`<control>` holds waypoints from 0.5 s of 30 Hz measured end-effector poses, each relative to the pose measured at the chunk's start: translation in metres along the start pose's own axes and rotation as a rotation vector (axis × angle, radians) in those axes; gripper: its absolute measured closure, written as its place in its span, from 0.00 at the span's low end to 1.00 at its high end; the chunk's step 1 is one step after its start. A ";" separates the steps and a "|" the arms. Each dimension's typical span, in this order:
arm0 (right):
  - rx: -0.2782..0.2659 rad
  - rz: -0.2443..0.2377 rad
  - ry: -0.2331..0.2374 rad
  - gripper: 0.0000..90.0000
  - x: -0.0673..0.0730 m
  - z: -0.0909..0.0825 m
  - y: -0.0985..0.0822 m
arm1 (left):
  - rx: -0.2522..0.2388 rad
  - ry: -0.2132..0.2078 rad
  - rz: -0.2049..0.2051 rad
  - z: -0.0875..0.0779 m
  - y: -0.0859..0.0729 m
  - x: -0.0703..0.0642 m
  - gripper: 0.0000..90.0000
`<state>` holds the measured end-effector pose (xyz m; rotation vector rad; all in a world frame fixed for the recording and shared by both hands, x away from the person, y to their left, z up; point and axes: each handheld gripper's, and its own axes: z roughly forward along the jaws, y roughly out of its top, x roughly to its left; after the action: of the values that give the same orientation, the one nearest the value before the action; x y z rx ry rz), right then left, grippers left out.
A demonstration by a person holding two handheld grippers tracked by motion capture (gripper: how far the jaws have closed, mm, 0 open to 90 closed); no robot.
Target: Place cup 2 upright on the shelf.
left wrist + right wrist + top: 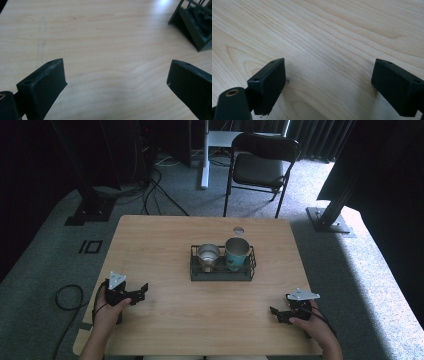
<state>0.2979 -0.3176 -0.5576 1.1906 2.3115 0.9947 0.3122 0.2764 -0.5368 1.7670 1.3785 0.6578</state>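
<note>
A dark wire basket (221, 273) stands at the middle of the wooden table (165, 240). Inside it a metal cup (208, 256) stands on the left and a teal cup (236, 252) on the right, both upright. My left gripper (141, 292) rests low at the table's left front, open, jaws pointing right toward the basket. My right gripper (276, 314) sits at the right front, open, jaws pointing left. In the left gripper view the open left gripper (116, 80) holds nothing, and a corner of the basket (193, 30) shows at top right. The right gripper (328, 80) is open over bare wood.
A black folding chair (262, 167) stands beyond the table's far edge. Cables lie on the grey carpet at the left (67, 296). A small round hole (238, 230) sits near the table's far edge.
</note>
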 end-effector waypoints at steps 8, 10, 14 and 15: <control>-0.001 0.000 0.000 0.13 0.000 0.000 0.000 | 0.052 0.044 -0.010 -0.005 -0.010 0.004 0.03; -0.001 0.000 0.000 0.13 0.000 0.000 0.000 | 0.069 0.056 -0.014 -0.006 -0.013 0.005 0.03; -0.001 0.000 0.000 0.13 0.000 0.000 0.000 | 0.085 0.078 -0.041 -0.008 -0.017 0.008 0.03; -0.001 0.000 0.000 0.13 0.000 0.000 0.000 | 0.085 0.078 -0.041 -0.008 -0.017 0.008 0.03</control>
<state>0.2979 -0.3176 -0.5577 1.1900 2.3107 0.9960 0.2985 0.2883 -0.5466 1.7908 1.5119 0.6612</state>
